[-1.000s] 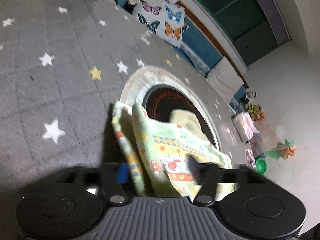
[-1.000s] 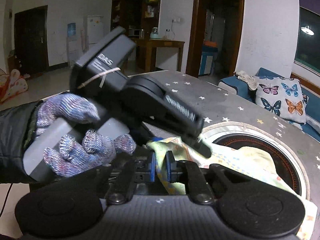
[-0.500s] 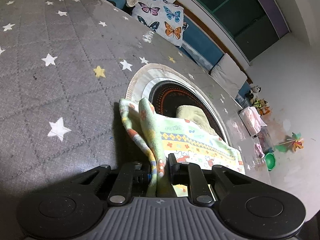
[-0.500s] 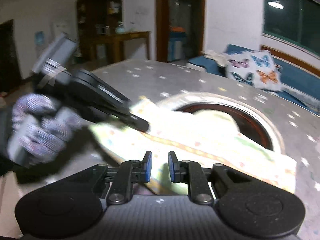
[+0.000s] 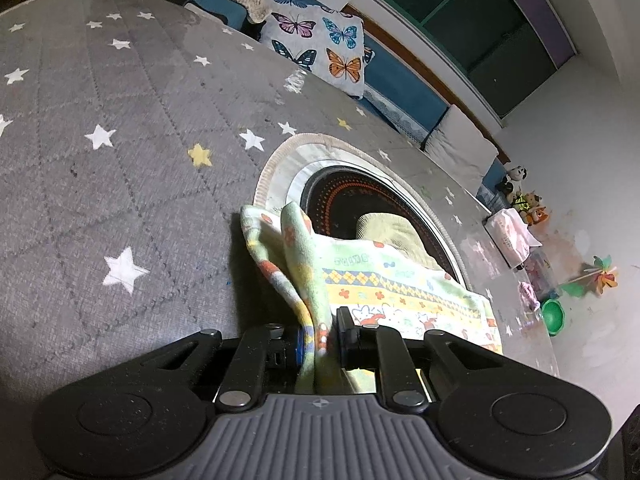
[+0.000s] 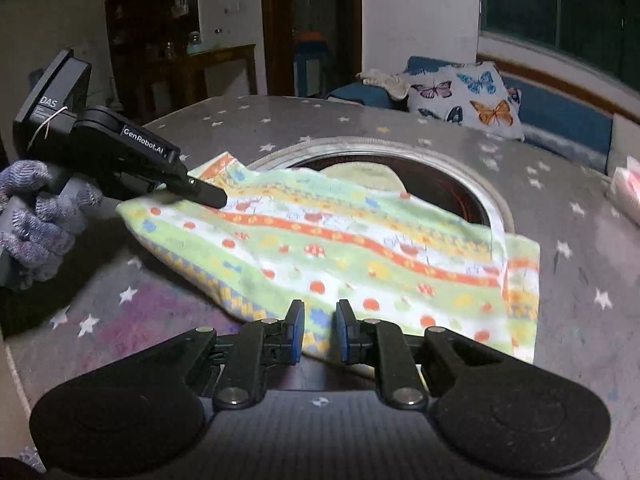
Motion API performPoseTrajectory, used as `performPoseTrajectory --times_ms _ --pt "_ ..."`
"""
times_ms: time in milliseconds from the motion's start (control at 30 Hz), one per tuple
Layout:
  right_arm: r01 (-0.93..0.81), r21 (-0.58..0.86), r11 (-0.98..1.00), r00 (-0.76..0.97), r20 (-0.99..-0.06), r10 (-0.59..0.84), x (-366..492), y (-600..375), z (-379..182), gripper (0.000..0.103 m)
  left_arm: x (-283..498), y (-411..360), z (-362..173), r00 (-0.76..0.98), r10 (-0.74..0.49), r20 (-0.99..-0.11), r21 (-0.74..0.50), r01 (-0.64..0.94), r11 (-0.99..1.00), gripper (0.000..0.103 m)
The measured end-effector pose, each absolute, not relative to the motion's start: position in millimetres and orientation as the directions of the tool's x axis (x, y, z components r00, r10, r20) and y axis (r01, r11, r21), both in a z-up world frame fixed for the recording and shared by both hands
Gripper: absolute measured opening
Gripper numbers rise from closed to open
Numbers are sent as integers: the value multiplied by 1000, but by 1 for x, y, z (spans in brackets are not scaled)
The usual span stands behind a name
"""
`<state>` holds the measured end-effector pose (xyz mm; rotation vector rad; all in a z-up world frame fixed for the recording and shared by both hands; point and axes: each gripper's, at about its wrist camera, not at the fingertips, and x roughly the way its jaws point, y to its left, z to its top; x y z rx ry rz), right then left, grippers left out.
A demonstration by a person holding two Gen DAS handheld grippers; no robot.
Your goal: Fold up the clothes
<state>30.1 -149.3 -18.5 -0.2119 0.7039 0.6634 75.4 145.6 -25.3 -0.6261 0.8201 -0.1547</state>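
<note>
A light green patterned cloth [image 6: 340, 248] with orange, yellow and blue bands lies folded over on the grey star-print table [image 6: 580, 264], partly covering a round dark inset [image 6: 440, 176]. My left gripper [image 5: 318, 340] is shut on the cloth's [image 5: 384, 280] near left corner, which bunches up between its pads. It shows in the right wrist view [image 6: 200, 194] held by a gloved hand at the cloth's far left corner. My right gripper [image 6: 318, 334] hovers above the cloth's near edge, its jaws a narrow gap apart with nothing between them.
A plain yellowish cloth [image 5: 392, 232] lies in the round inset under the patterned one. A butterfly cushion [image 6: 468, 96] sits on the blue sofa behind the table. A pink and white pack [image 5: 514, 232] rests at the table's right edge. Toys lie on the floor.
My left gripper closed on the cloth corner and keeps it pinched. My right gripper let go of the cloth and pulled back toward its near edge. The cloth now lies flatter.
</note>
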Motion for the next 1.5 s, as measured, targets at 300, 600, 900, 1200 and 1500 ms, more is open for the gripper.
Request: performPoseTrajectory --times_ms 300,600,900,1200,1500 --pt "-501 98 860 616 -657 434 43 -191 -17 17 74 143 -24 683 -359 -636 -568 -98 817 21" --pt "-417 132 899 634 -667 392 58 -220 -18 15 74 142 -23 686 -356 -634 -560 -90 823 19" --pt "-368 73 927 703 -631 329 79 -220 -8 40 73 142 -23 688 -349 -636 -548 -86 832 19" --pt "-219 169 961 709 -649 276 121 -238 -23 48 75 141 -22 690 -344 -637 -538 -77 839 19" --pt "-268 174 948 700 -641 315 127 -215 -27 13 77 138 -20 689 -330 -645 -516 -74 853 19"
